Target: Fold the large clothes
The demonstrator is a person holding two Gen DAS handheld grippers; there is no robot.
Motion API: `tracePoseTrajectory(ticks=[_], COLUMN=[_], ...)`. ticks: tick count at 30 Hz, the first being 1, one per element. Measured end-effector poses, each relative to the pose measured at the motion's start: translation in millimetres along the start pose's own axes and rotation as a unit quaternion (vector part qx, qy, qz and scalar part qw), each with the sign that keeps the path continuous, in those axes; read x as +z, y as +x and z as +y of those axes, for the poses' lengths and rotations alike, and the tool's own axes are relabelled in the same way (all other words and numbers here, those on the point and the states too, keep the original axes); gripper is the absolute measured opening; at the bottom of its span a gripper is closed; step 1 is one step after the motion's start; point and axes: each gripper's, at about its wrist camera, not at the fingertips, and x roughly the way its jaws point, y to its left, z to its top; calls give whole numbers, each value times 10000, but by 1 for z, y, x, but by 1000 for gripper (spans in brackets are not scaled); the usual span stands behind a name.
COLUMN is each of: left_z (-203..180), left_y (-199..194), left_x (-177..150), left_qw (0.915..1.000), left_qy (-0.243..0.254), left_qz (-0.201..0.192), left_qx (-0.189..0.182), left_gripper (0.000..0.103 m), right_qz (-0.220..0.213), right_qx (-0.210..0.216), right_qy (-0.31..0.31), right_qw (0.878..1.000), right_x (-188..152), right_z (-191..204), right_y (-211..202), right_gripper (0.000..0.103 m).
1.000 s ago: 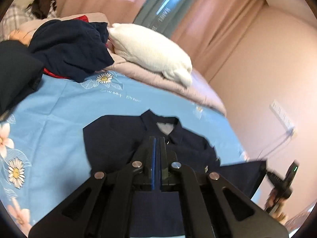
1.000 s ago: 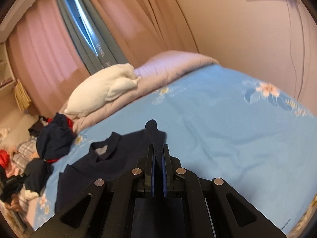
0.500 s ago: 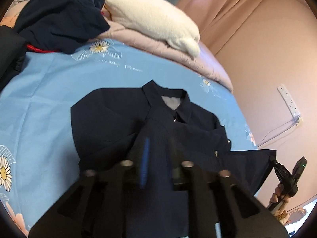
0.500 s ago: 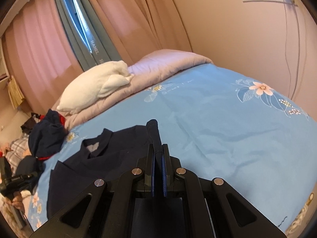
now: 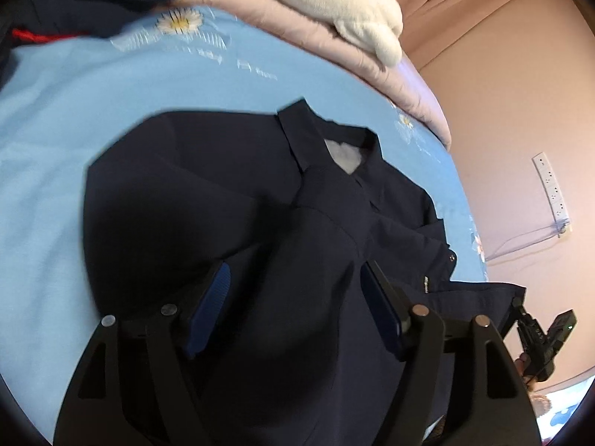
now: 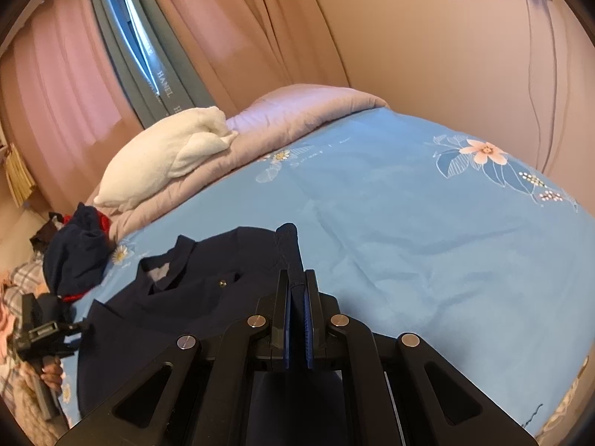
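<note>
Plainly, the left gripper stood with its blue pads spread wide; its jaws had just been opening, and a folded-over flap of the navy shirt lay between them, loose, neither pad pressing on it. The right gripper was pressed together on a narrow strip of the same shirt's cloth, apparently a sleeve or side edge, which stood up past its fingertips.

Outward from there, the shirt lay front up on the blue floral bedsheet, collar pointing away toward the white pillow and lilac quilt, so its long axis ran from both claws to the head of the bed. A heap of dark clothes sat off beyond the collar, well apart.

By my reckoning the left side's fold was laid, and the right hand, the only one holding cloth, was placed to carry its side across toward the shirt's middle.
</note>
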Motion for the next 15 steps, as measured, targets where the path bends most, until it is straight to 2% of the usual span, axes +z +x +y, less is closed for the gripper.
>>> tracePoseTrajectory(ticks=[2,3,4,5,6,7,9,12,15], left_z=[-2,-4,-8,-12,-15,-21,-26,-37,-49], left_y=[6,10,14,17,20,20,13,-21,-66], left_x=[0,-1,-2,-3,-4,-8,-13,-20,-26], left_qw=[9999,9997,9997,9996,9993,9986,9982,9973,9924], left_qy=[-22,-4,64,197,292,405,460,444,535], left_qz=[75,116,167,198,210,145,-45,-523,-1092], left_qx=[-152,-203,-165,-40,93,298,394,251,174], left_gripper=[70,62,51,17,5,4,2,2,2], right_qz=[24,33,46,56,58,61,38,-20,-143], right_qx=[-12,-15,-24,-31,-42,-38,11,234,478], right_qy=[31,34,46,53,59,75,100,120,61], right_qw=[10000,10000,10000,10000,10000,9999,9999,9997,9987], right_x=[-1,-1,-2,-2,-3,-3,-4,0,9], right_z=[-2,-3,-3,-4,-4,-4,-4,0,12], right_y=[1,2,3,3,4,3,2,-7,-17], right_gripper=[6,6,6,6,6,6,6,6,6])
